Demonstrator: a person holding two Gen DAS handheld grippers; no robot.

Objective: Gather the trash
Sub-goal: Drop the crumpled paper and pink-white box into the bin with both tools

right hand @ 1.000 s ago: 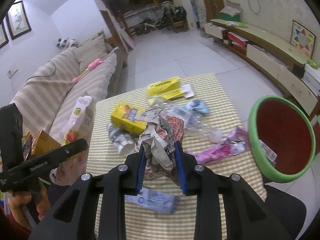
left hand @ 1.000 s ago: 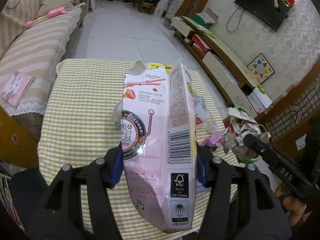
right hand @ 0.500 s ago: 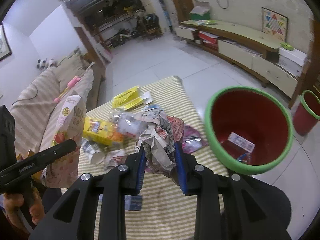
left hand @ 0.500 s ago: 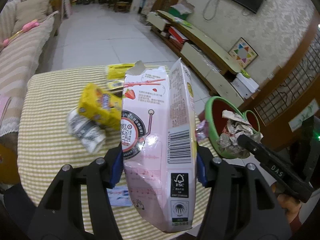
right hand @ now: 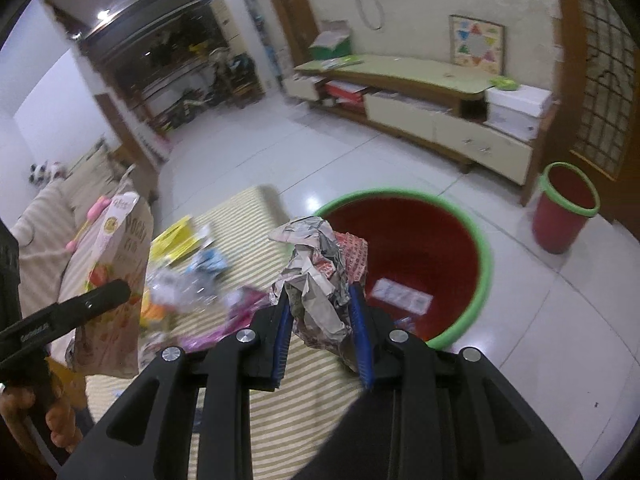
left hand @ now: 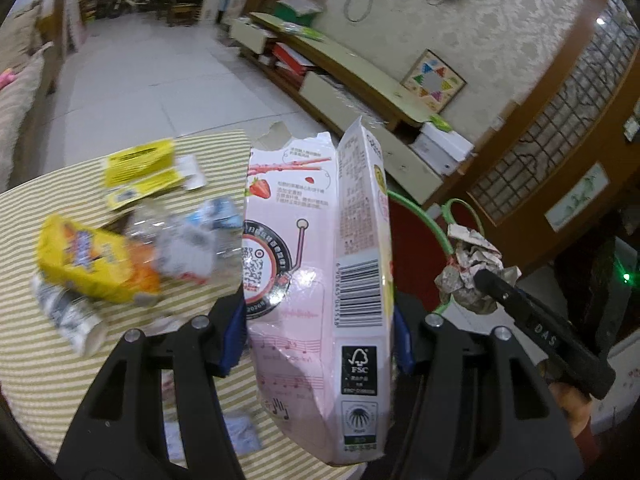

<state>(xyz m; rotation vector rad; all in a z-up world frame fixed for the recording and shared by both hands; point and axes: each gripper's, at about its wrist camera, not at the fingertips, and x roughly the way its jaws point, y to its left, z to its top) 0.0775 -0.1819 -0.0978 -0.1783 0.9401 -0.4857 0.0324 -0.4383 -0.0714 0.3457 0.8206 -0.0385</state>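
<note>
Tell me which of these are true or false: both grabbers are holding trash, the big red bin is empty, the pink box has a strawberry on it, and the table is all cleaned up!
1. Both grabbers hold trash. True: the left gripper clamps the pink box, the right gripper the crumpled paper.
2. The big red bin is empty. False: a white packet lies inside.
3. The pink box shows a strawberry. True.
4. The table is cleaned up. False: a yellow package and other wrappers remain.

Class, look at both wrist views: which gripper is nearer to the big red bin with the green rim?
Right. The right gripper, shut on crumpled newspaper, is at the edge of the red bin. The left gripper, holding the pink box, is farther back over the table.
</note>
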